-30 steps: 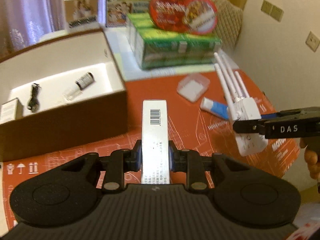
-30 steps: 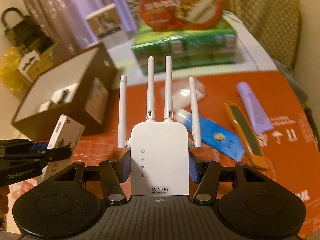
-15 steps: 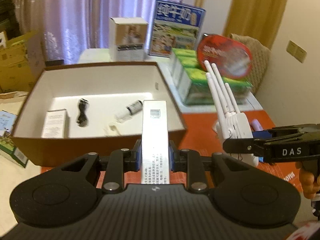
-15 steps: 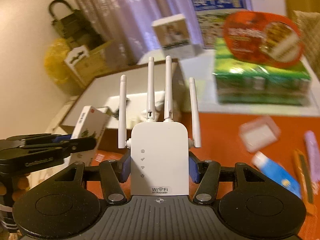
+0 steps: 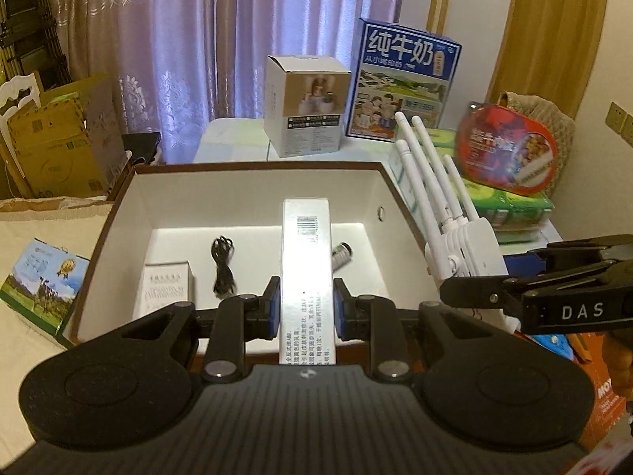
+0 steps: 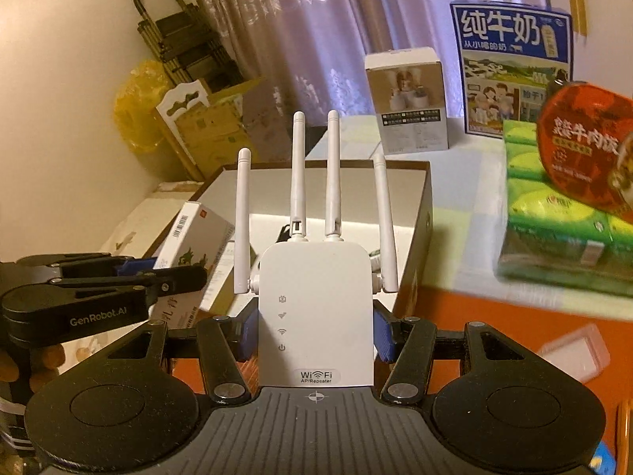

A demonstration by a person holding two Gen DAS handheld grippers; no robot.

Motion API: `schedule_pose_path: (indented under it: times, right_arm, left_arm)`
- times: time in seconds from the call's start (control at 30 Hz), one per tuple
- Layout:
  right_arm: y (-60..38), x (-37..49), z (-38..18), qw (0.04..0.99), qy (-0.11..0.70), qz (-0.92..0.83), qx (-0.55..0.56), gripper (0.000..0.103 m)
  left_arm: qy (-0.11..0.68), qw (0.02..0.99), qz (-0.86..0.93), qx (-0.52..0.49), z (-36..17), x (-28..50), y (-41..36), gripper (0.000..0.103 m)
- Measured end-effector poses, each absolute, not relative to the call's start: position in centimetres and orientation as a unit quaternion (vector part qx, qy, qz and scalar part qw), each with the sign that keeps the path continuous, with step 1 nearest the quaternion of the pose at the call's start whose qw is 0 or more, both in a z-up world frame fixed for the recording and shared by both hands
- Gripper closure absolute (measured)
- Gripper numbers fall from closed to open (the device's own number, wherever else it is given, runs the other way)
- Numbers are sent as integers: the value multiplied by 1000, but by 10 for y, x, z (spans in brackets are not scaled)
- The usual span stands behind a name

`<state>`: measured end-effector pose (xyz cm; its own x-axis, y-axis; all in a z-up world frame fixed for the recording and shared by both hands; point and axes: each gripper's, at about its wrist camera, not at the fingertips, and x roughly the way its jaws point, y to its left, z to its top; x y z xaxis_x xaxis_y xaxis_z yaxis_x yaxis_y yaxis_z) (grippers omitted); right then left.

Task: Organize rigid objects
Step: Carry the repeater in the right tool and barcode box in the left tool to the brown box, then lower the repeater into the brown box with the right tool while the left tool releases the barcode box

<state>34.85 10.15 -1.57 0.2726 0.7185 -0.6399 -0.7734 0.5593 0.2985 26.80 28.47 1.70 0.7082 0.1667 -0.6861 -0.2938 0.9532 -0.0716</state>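
Note:
My left gripper (image 5: 306,308) is shut on a long white carton with a barcode (image 5: 306,261), held over the open brown box (image 5: 257,166) with a white inside. In the box lie a small white carton (image 5: 166,287), a black cable (image 5: 222,265) and a small dark bottle (image 5: 341,254). My right gripper (image 6: 315,330) is shut on a white WiFi repeater (image 6: 316,312) with several antennas, held just right of the box's front right corner. The repeater (image 5: 467,245) and right gripper also show in the left wrist view. The carton (image 6: 194,245) shows in the right wrist view.
An orange table surface (image 6: 474,324) holds a small clear case (image 6: 573,352). Green packs (image 6: 561,221) with a red round tin (image 6: 585,146) stand at the right. A blue milk carton box (image 5: 403,83) and a white box (image 5: 304,107) stand behind. Cardboard boxes (image 5: 51,138) are at the left.
Both grippers have risen and moved left toward the brown box. The carton now hangs over the box's inside, and the repeater is beside its right wall.

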Motion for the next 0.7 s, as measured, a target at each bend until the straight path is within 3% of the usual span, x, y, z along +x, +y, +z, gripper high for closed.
schedule_pose_path:
  times: [0.7]
  right_arm:
    - [179,389,-55,798,424,413,-109,50]
  left_arm:
    - [435,890,121,-70,-32,336,350,81]
